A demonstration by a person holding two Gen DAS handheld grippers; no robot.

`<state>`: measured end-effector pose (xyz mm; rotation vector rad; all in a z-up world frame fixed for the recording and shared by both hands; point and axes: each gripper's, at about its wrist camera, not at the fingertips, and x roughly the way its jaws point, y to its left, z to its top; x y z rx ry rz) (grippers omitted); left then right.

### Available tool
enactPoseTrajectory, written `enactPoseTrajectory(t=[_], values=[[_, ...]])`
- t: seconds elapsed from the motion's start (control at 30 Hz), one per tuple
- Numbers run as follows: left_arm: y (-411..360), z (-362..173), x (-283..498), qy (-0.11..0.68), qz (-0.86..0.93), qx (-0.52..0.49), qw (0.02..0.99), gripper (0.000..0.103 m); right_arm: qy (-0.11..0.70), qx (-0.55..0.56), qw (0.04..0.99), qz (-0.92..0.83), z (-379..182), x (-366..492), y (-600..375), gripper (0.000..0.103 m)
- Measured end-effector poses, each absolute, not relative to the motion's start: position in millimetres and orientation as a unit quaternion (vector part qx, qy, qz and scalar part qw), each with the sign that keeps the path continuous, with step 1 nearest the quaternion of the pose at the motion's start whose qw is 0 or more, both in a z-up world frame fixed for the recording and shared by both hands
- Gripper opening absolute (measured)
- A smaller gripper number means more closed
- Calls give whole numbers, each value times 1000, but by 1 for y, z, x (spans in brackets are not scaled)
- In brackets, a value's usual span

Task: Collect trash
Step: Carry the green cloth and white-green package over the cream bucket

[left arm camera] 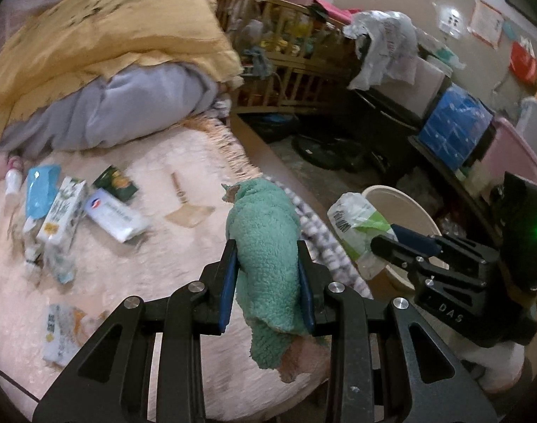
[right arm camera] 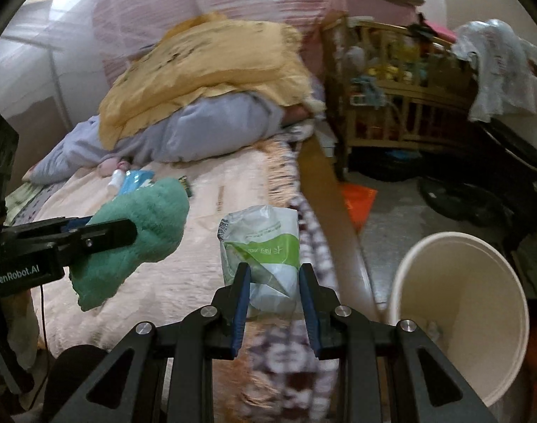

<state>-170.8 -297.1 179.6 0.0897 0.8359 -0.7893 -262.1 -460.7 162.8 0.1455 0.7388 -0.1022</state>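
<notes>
Fingers of my left gripper [left arm camera: 266, 246] are clamped on a green fuzzy cloth [left arm camera: 265, 232]; it sits between both blue pads, sticks out past the tips and droops below them. From the right wrist view the same cloth [right arm camera: 141, 225] bulges round the left gripper [right arm camera: 127, 234] and hangs above the bed cover [right arm camera: 205, 190].

My right gripper [right arm camera: 273, 268] fingers are closed on a white and green plastic bag [right arm camera: 265, 243], pinched at its lower part, with the rest standing up beyond the tips. In the left wrist view that bag [left arm camera: 356, 222] hangs at the near rim of the cream bin [left arm camera: 409, 204], partly over its mouth. In the right wrist view the bin [right arm camera: 480, 303] is right of the bag, on the floor just beside the bed.

More litter lies on the bed well left of the cloth: a white carton [left arm camera: 62, 215], a blue pouch [left arm camera: 39, 190], a dark green packet [left arm camera: 115, 185], a white packet [left arm camera: 115, 218] and a flat wrapper [left arm camera: 62, 331] nearer me.
</notes>
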Motion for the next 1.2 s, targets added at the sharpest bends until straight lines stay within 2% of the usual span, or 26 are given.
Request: enactPoseTrajectory(t=[0.67, 1.2], values=[[-432, 168, -209, 389, -453, 90, 797, 28, 353, 140, 909, -172, 147, -329, -582, 27], [-498, 140, -219, 414, -476, 106, 769, 28, 361, 187, 884, -233, 123, -353, -635, 27]])
